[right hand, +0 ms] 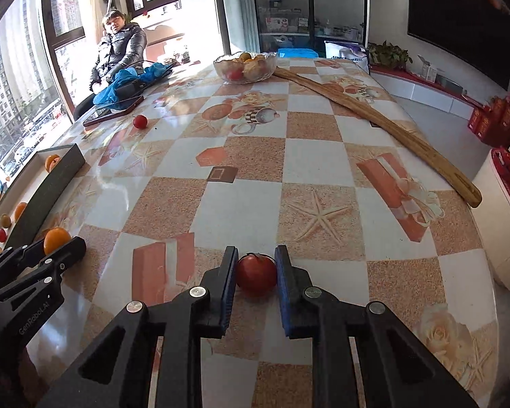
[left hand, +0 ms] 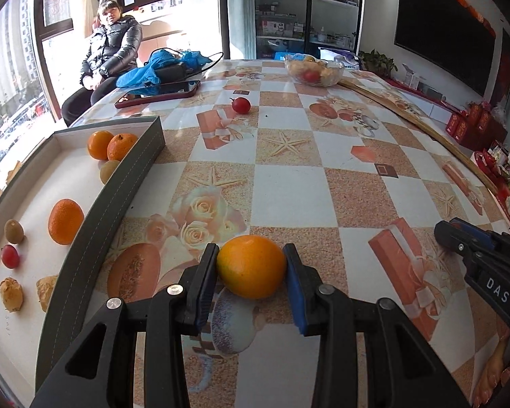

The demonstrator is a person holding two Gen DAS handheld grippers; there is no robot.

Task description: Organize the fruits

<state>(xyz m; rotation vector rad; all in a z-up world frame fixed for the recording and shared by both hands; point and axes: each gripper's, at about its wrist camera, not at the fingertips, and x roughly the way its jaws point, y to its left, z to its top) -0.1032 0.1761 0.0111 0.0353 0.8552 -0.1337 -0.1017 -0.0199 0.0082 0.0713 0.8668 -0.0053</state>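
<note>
Near the table's front edge in the left wrist view, the left gripper (left hand: 251, 272) is clamped on an orange (left hand: 251, 266), both pads pressed to its sides, just above the patterned table (left hand: 289, 190). Along the left edge lies a shallow box (left hand: 95, 224) holding three oranges, two kiwis, a small red fruit and some pale brown fruits. A cherry tomato (left hand: 241, 104) sits loose toward the far left, near a phone (left hand: 158, 93). At the far edge stands a glass bowl (left hand: 314, 69) with more fruit. The right gripper's tip shows at the right edge of this view.

Close to the front edge in the right wrist view, the right gripper (right hand: 256, 273) is closed on a tomato (right hand: 256, 274), pads touching both sides. A long wooden board (right hand: 374, 119) runs along the right edge. The left gripper with its orange shows beside the box at lower left.
</note>
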